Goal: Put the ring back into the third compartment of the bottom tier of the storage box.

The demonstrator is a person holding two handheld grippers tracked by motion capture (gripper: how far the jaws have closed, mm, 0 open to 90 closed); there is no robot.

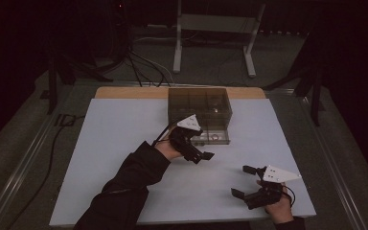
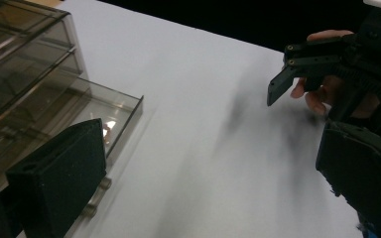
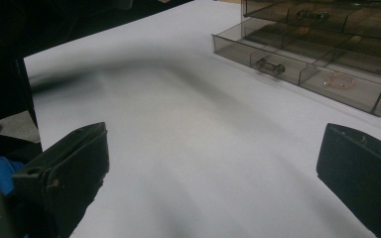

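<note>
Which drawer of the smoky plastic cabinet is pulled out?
The bottom drawer: it juts out toward the person, while the drawers above sit flush in the cabinet.

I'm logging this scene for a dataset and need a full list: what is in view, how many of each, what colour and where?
Drawer cabinet: one, smoky clear plastic, far middle of the board.
Bottom drawer: one, smoky clear, pulled out toward the person, with a small coppery ring in one compartment.
Board: one, white, covering the table.
Stand: one, pale grey, on the floor beyond the table.
Cables: several, black, on the floor beyond the table.
Left tongs: one, black, open, just in front of the drawer.
Right tongs: one, black, open, near right of the board.
</note>
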